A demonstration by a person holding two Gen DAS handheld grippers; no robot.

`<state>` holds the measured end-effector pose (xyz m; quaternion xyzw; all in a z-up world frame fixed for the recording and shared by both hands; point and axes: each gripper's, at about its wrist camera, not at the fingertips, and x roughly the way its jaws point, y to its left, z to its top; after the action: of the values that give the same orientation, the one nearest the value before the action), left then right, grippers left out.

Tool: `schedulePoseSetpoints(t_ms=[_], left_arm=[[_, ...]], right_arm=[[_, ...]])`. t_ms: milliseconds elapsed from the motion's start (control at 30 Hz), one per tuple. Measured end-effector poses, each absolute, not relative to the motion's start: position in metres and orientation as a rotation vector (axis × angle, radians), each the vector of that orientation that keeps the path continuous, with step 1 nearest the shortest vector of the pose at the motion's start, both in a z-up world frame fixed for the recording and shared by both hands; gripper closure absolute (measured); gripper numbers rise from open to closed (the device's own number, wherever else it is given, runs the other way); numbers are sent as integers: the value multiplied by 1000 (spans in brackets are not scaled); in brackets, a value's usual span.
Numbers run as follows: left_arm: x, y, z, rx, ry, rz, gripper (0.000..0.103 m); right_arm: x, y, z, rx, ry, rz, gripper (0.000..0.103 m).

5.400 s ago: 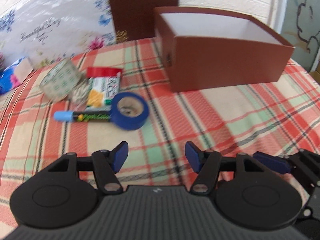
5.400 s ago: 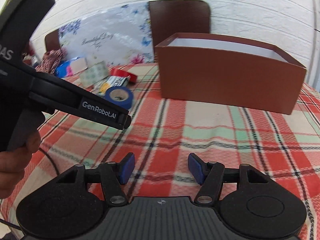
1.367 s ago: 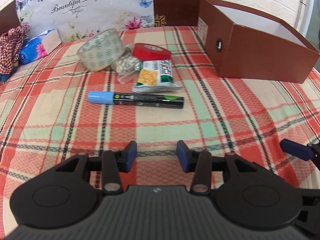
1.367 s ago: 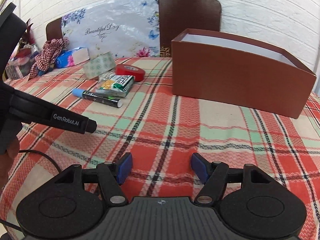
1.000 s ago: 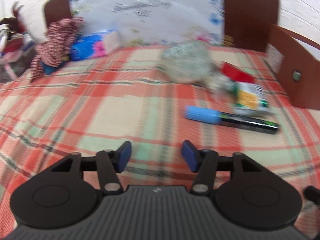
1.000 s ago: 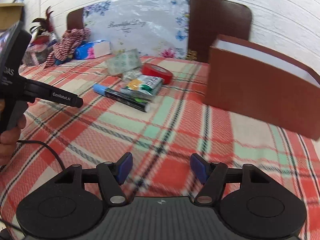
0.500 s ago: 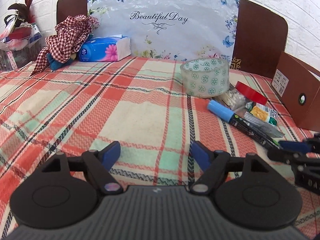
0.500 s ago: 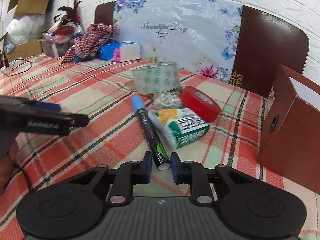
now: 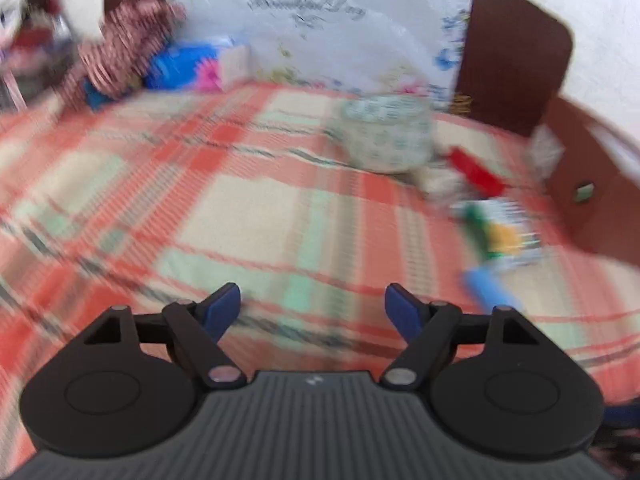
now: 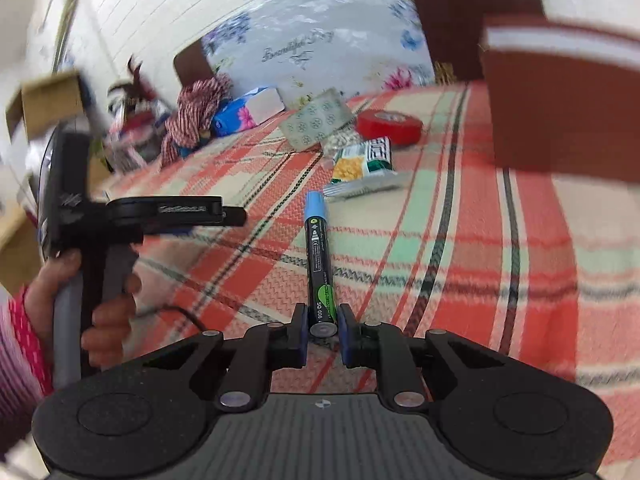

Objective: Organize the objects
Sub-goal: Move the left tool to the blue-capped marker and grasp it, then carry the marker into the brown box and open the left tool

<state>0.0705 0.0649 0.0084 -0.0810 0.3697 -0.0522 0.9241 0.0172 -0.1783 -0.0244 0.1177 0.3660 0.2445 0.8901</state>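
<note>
Right tool (image 10: 323,330) clamps the marker (image 10: 319,258) by its black end.
Left tool (image 9: 313,307) gapes wide and empty over bare plaid bed (image 10: 460,240); box (image 10: 560,108) stands far right.

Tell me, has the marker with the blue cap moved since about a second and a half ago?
Yes. The marker lay close before the snack packet; now it is clear of it, clamped in the right gripper.
</note>
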Motion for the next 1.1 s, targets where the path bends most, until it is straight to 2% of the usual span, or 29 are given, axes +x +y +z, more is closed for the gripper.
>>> schedulePoseSetpoints(t_ms=[133, 200, 267, 300, 333, 367, 400, 633, 800, 1100], left_arm=[[65, 38, 16, -364, 927, -306, 21], [64, 16, 13, -337, 965, -315, 14], [63, -5, 13, -260, 965, -306, 14], [62, -13, 13, -230, 960, -300, 21], [61, -19, 13, -203, 949, -300, 47], [62, -24, 14, -179, 946, -307, 64], [63, -24, 15, -183, 952, -312, 72], [70, -44, 85, -205, 802, -416, 82], [98, -101, 135, -133, 700, -518, 83], [156, -224, 154, -40, 664, -642, 83]], right_arm=[[20, -188, -31, 376, 794, 532, 87], [18, -190, -32, 392, 796, 547, 87], [14, -194, -33, 400, 795, 566, 87], [13, -196, -33, 403, 794, 576, 87], [10, -197, -32, 404, 789, 585, 87], [8, -197, -30, 402, 780, 592, 87], [5, -199, -27, 391, 764, 594, 86], [4, -216, 8, 318, 589, 552, 87], [23, -244, 38, 275, 418, 429, 87], [76, -330, 52, 304, 330, 230, 87]])
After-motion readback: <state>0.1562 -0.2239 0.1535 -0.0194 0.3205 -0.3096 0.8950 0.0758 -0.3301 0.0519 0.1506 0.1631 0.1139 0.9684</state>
